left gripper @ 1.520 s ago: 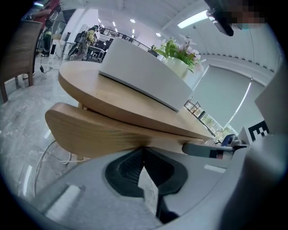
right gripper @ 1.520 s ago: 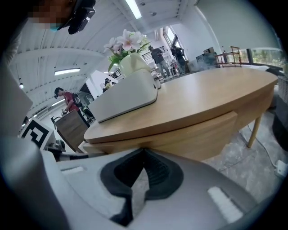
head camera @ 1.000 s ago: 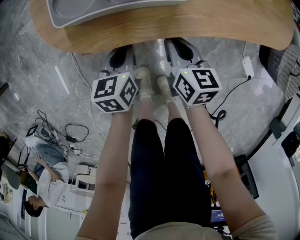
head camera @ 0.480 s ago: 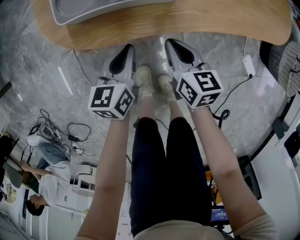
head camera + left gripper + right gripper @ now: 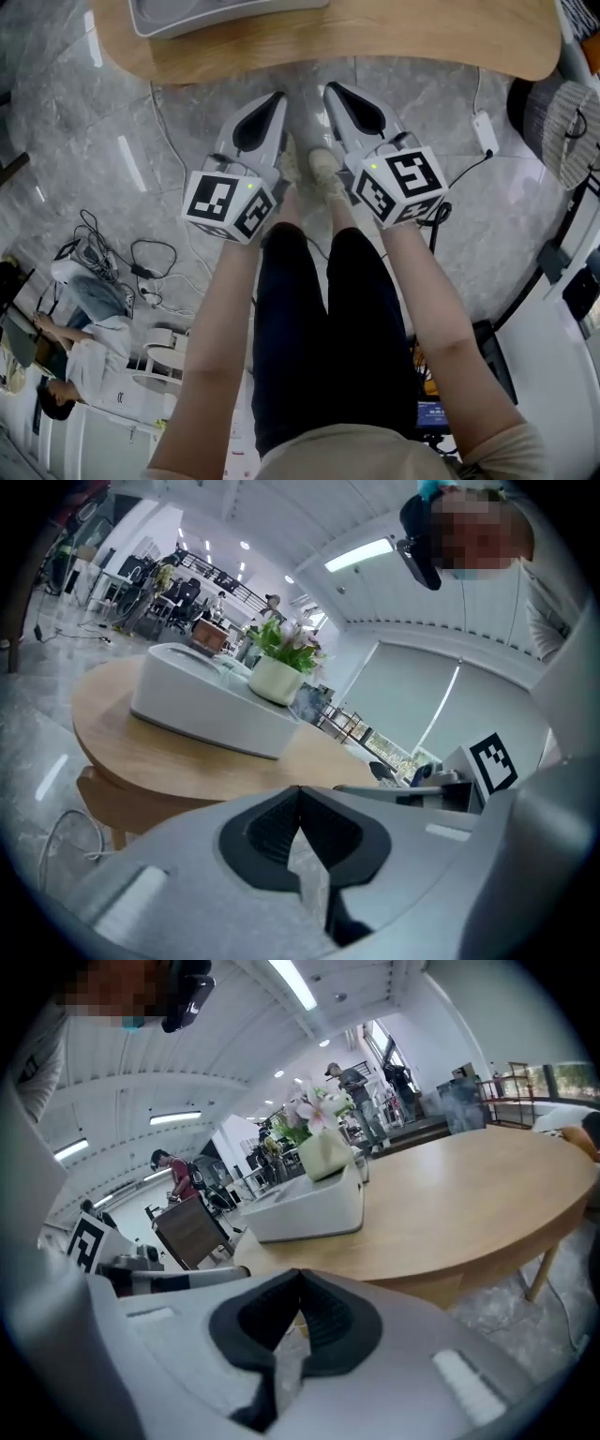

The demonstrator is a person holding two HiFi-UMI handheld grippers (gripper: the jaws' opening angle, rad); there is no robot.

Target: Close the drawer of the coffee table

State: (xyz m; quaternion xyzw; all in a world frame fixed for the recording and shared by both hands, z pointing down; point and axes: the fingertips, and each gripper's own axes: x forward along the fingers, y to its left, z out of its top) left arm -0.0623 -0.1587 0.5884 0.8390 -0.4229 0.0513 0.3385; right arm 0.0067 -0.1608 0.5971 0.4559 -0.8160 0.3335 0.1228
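- The person is holding the left gripper (image 5: 278,97) and the right gripper (image 5: 328,89) side by side above the grey stone floor (image 5: 75,141), both pointing toward the coffee table (image 5: 375,42).
- In the left gripper view, the jaws of the left gripper (image 5: 299,791) are pressing together at the tips, and nothing is sitting between them.
- In the right gripper view, the jaws of the right gripper (image 5: 299,1274) are also meeting at the tips, with nothing pinched.
- The round wooden coffee table is lying at the top of the head view. Both gripper tips are hanging near its edge but not touching it.
- The drawer is not showing as a separate part in any view, so I cannot tell where on the table it is.
- A white tray (image 5: 187,19) is resting on the tabletop, and a pot of flowers (image 5: 277,679) is standing just behind it.
- The person's shoes (image 5: 319,164) are standing on the floor between the two grippers.
- Some cables (image 5: 141,262) are lying on the floor at the left.
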